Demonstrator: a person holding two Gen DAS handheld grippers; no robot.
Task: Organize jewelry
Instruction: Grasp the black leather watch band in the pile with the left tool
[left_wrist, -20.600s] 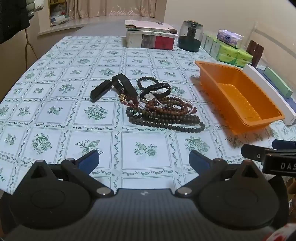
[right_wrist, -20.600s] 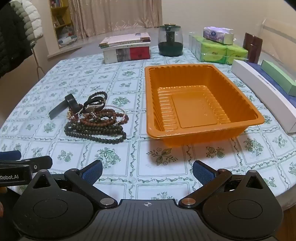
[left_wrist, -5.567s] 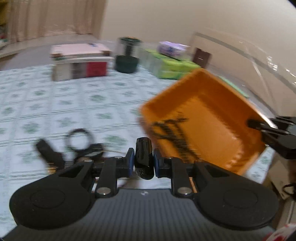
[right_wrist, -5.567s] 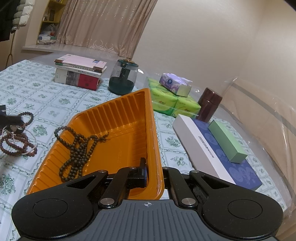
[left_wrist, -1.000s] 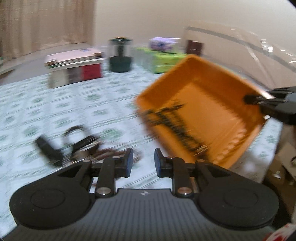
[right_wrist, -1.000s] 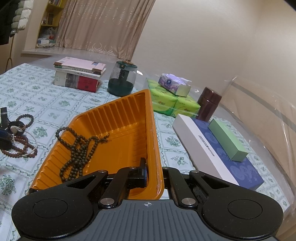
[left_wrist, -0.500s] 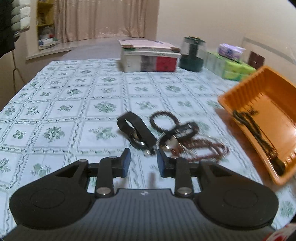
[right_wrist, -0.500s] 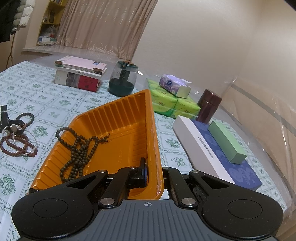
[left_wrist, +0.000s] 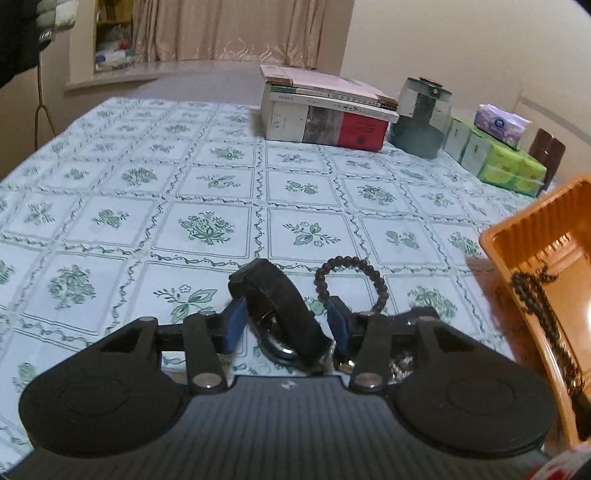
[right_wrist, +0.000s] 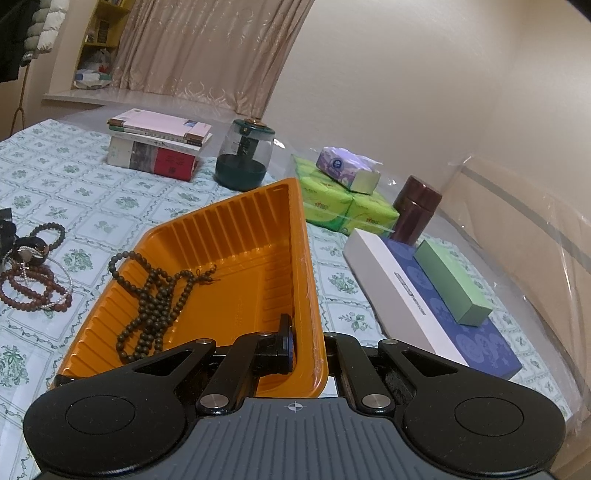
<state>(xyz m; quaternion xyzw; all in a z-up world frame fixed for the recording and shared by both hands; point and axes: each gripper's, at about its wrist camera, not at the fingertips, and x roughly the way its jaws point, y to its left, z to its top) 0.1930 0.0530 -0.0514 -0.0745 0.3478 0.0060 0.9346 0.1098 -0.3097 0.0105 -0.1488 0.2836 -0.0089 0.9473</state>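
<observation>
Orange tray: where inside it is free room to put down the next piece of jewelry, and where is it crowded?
In the orange tray, the floor right of the dark bead necklace is bare, up to the wall pinched by the right gripper. The tray's left side is crowded by beads. The left gripper straddles the black strap.

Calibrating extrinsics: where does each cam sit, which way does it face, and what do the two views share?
Left wrist: on the left claw, low over the table, facing the black strap between its open fingers and the book stack behind.
Right wrist: on the right claw, clamped on the tilted orange tray rim, facing along the tray toward the curtains.
Shared: tray, dark bead necklace, books, jar, tissue packs.
</observation>
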